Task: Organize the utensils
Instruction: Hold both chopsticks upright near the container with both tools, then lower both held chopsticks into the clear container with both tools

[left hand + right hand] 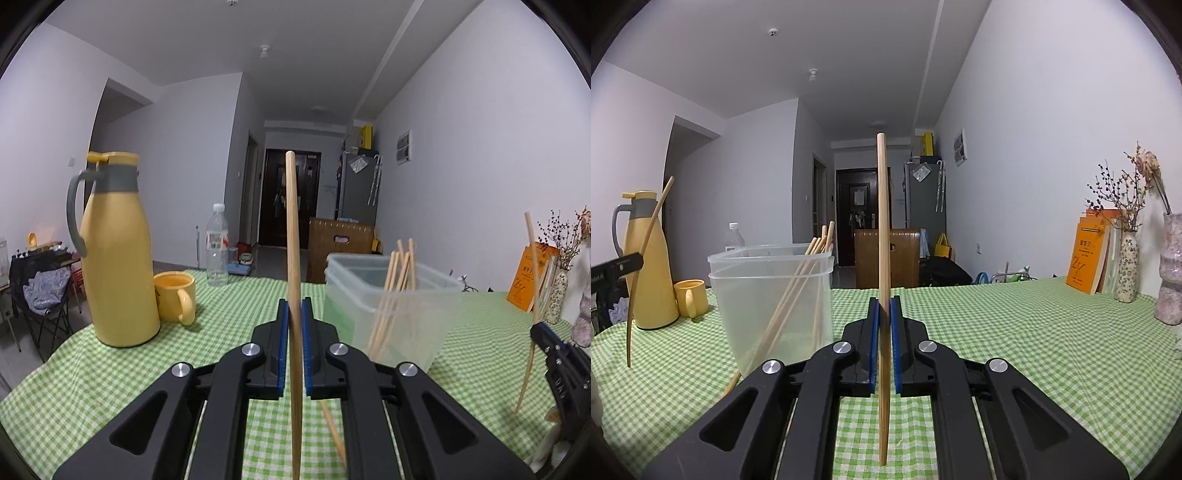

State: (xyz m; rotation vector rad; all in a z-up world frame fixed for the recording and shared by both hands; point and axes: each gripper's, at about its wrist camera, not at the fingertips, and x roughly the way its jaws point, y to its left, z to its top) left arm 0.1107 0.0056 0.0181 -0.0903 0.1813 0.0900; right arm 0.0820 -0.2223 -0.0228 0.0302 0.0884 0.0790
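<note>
A table covered in a green-and-white checked cloth [1015,332] fills the lower half of both wrist views, its fabric lightly creased.

The left gripper [294,314] has its blue-padded jaws pinched narrow on a single wooden chopstick [291,229], which stands nearly upright between the pads and reaches above and below them. The right gripper [884,314] likewise has its jaws pinched narrow on its own upright chopstick [882,221].

Between the two grippers, toward the middle of the table, stands a clear plastic bin [768,291]. Several more chopsticks [798,280] lean inside it, their tips rising above the rim. In the left view, another chopstick lies on the cloth just behind the gripper, partly hidden.

At the table's left edge sits a tall yellow thermos jug [114,258] with a grey collar and handle. A yellow mug [175,295] stands just beside it, and a clear water bottle [217,247] is behind them near the far edge. Along the right edge, against the wall, stand orange books [1087,258], a patterned vase of dried flowers [1128,269], and a mottled pink vase [1171,280].

Beyond the table, white walls frame a hallway that leads to a dark door [857,214]. A grey refrigerator [925,199] and a wooden cabinet [901,254] stand near it. At far left, a folding chair [40,291] holds heaped clothing.
</note>
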